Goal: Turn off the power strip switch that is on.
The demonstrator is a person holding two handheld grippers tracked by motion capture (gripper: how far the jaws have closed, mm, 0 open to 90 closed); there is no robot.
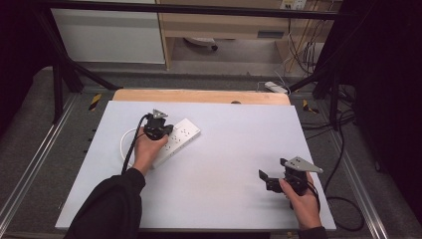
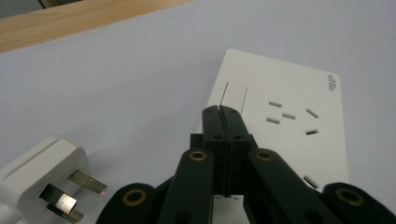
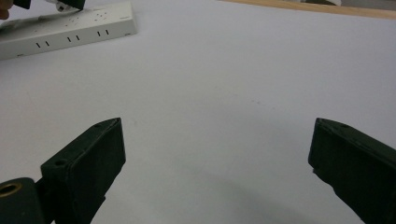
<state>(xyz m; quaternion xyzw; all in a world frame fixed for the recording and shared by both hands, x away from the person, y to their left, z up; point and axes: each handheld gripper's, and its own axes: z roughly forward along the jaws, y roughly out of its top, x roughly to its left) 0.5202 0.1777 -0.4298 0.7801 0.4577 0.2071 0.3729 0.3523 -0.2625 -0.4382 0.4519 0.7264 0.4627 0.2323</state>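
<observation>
Left gripper (image 2: 220,109), jaws clenched empty, hovers at the power strip's (image 2: 299,116) rocker switch (image 2: 235,95), frame centre. Press straight down on it. Right gripper (image 3: 217,154) rests released, lower right of the high view.

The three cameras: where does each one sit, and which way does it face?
High view: above the table, looking forward and down; both forearms and hands show.
Left gripper view: rides the left gripper, shut fingers over the power strip, plug beside.
Right gripper view: rides the right gripper, fingers apart.
All three share the strip.
</observation>
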